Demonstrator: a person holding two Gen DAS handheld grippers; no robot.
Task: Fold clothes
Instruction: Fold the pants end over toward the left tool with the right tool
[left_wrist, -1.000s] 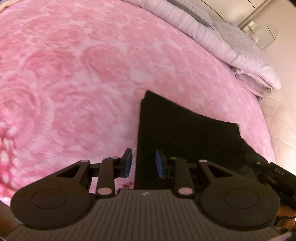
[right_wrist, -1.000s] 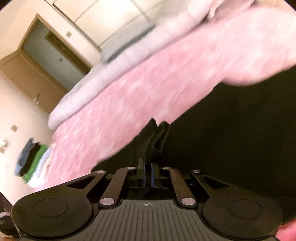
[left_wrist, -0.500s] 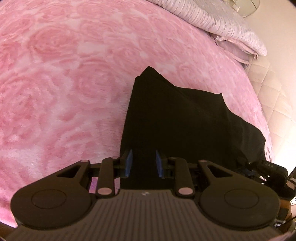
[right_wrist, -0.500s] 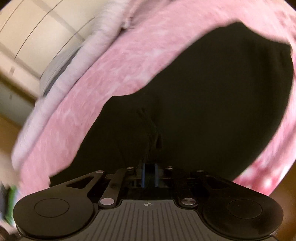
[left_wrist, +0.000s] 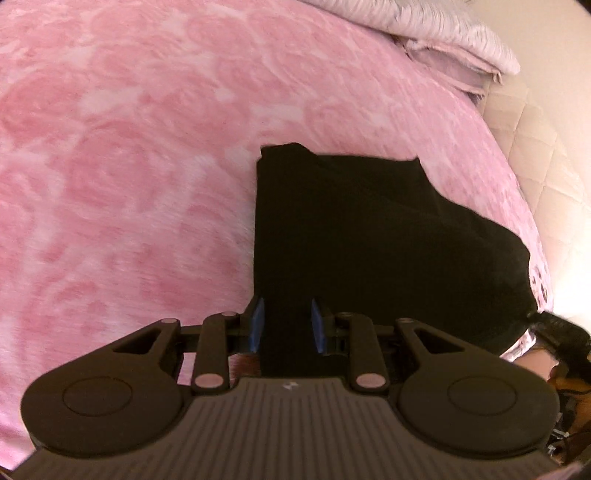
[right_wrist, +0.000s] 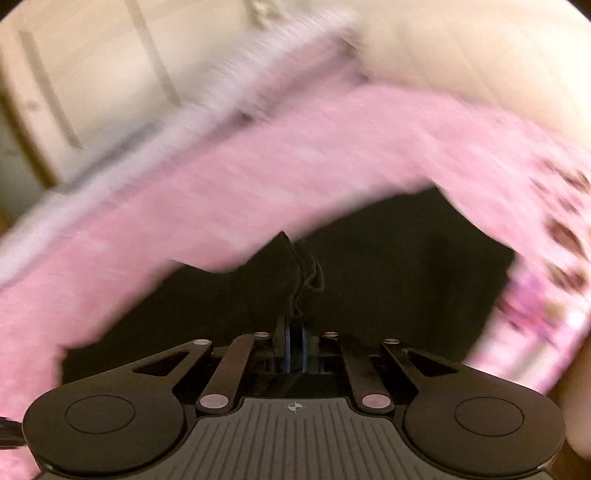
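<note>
The right gripper (right_wrist: 294, 341), clamped on the black cloth (left_wrist: 354, 236), has swung its bunched edge across — mid-fold — while the left gripper (left_wrist: 287, 325) stays spread.

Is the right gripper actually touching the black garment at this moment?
Touching. The right wrist view shows the right gripper with jaws closed on a bunched fold of the black garment, which rises straight out from between the blue pads.

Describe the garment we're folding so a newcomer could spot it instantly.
Start at the pink rose-patterned blanket covering the bed. On it, nearer the quilted side, lies the black garment, partly folded. It is the only dark item there; the striped lilac bedding is pale.
</note>
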